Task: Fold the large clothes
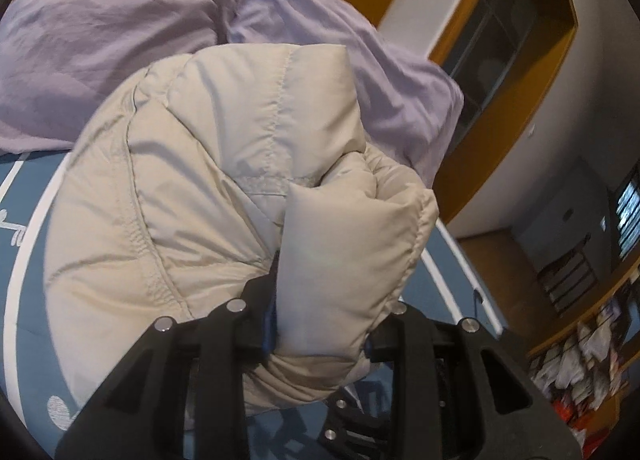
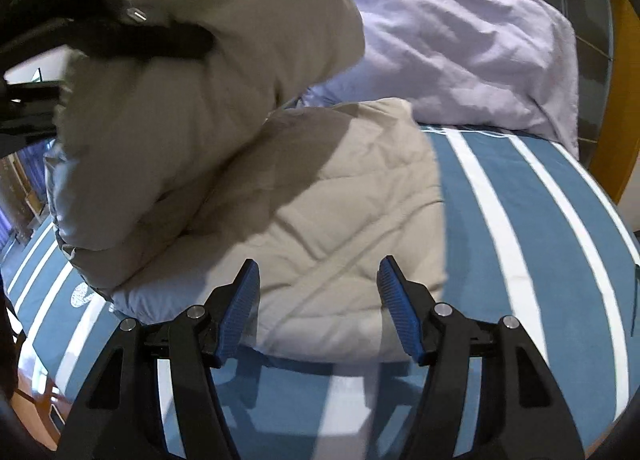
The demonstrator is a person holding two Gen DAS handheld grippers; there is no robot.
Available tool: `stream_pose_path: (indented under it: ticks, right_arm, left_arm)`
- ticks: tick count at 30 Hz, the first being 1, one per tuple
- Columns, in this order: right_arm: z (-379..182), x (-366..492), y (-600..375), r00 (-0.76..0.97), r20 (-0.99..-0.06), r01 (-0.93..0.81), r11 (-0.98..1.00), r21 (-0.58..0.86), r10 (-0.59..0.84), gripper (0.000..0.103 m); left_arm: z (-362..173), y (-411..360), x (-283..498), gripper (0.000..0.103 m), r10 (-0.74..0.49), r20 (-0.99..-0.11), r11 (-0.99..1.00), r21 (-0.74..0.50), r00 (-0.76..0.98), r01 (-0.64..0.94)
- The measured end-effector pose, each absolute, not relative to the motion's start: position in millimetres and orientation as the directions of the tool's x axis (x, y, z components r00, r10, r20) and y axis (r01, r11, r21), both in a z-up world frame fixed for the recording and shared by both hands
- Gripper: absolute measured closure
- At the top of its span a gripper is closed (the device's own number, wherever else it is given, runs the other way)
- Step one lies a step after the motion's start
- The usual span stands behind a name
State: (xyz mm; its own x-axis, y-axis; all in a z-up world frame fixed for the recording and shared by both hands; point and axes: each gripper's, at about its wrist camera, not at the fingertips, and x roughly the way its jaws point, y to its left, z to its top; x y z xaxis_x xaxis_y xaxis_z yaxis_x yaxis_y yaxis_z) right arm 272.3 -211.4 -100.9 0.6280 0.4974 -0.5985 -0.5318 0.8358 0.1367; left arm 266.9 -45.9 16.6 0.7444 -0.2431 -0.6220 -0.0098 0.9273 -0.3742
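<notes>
The left gripper [image 1: 320, 324] is clamped on a thick fold of the beige puffer jacket [image 1: 224, 188], the padded cloth bulging out between and over its black fingers so that the blue pads are almost hidden. Seen from the right wrist, that same gripper [image 2: 132, 26] holds the lifted part of the jacket [image 2: 224, 72] up at the upper left, and the raised bulk hangs over and casts a shadow on the rest of the jacket, which lies flat on the bed [image 2: 540, 220]. The bed wears a blue cover with white stripes. The right gripper [image 2: 319, 310] hovers low over the near edge of the flat part, its jaws wide apart with nothing between them; the ribbed blue pads [image 2: 240, 312] face each other across the beige cloth. Behind the jacket, toward the head of the bed, sits a rumpled lilac quilt [image 2: 460, 48], touching the jacket's far side. In the left view the quilt [image 1: 100, 44] fills the upper left, and a wall with wooden trim [image 1: 508, 100] stands beyond on the right.
</notes>
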Motion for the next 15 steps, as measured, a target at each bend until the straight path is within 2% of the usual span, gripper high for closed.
stream_pose_path:
  ticks: [9,13,15]
  right_arm:
    - [-115,277,-255,0.662,-0.610,-0.444,0.884,0.148,0.435,0.039]
    - [-116,280,-272,0.675,-0.611,-0.406,0.900,0.161,0.414,0.039]
    - [-114,280,-279,0.683,-0.608,-0.392,0.905,0.164,0.406,0.039]
  left_arm:
    - [-9,-98,285,0.068,-0.150,-0.692,0.977,-0.215,0.706,-0.003]
    - [-5,-108,278,0.040,-0.167,-0.682,0.977,-0.211,0.712,0.027]
    - [-1,-113,272,0.032,-0.168,-0.673,0.979,-0.202,0.720,0.039]
